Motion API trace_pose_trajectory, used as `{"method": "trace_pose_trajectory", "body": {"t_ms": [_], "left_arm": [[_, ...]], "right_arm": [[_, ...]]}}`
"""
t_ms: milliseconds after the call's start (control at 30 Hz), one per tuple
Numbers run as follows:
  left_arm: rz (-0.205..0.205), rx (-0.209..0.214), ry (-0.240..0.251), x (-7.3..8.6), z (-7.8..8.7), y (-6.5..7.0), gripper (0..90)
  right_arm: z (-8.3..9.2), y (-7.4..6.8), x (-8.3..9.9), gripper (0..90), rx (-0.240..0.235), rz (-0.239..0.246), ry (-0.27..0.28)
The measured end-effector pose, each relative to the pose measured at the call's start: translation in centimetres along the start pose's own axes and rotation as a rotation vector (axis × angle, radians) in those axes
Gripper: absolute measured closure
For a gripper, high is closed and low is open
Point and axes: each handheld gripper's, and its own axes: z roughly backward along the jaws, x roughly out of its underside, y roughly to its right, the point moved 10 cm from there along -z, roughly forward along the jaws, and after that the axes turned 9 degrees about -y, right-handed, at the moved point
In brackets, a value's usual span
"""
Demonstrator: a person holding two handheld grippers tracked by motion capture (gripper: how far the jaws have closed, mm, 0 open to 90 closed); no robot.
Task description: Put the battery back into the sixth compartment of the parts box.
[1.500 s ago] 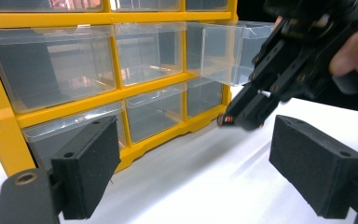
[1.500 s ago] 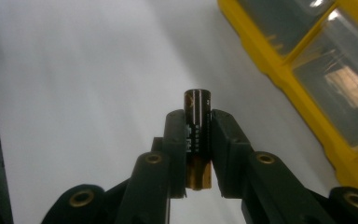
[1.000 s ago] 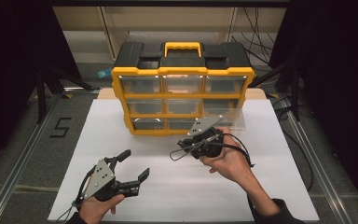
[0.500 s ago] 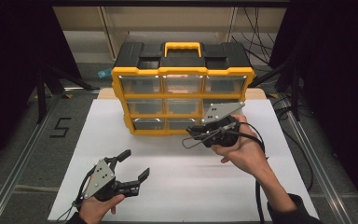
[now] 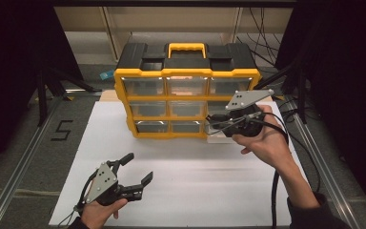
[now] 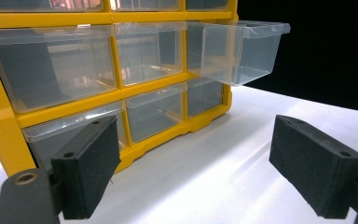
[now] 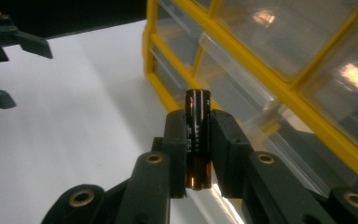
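White table (image 5: 181, 167): right gripper (image 5: 213, 125) risen, clamping battery (image 7: 198, 135), nearer organizer (image 5: 186, 95).

Left gripper (image 5: 134, 172) low in lower left of high view, hand (image 5: 97, 212) beneath, jaws spread wide, nothing between. Right gripper (image 5: 215, 125) raised at right of centre — jaws clamped, apparently on small dark cylinder (image 7: 198, 140); right hand (image 5: 262, 143) wraps body, forearm entering from lower right.
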Motion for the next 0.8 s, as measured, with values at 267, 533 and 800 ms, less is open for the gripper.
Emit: {"method": "trace_pose_trajectory", "body": {"t_ms": [267,533,800], "left_arm": [[0.001,0.0,0.001,0.0,0.0,0.0,15.7],[0.0,-0.001,0.002,0.0,0.0,0.0,15.6],[0.004,0.0,0.001,0.0,0.1,0.0,15.7]], "right_arm": [[0.5,2.5,0.9,77.2,0.046,-0.033,-0.026],[0.3,4.4,2.1,77.2,0.068,-0.054,-0.067],[-0.1,5.3,2.7,77.1,0.073,-0.067,-0.088]]}}
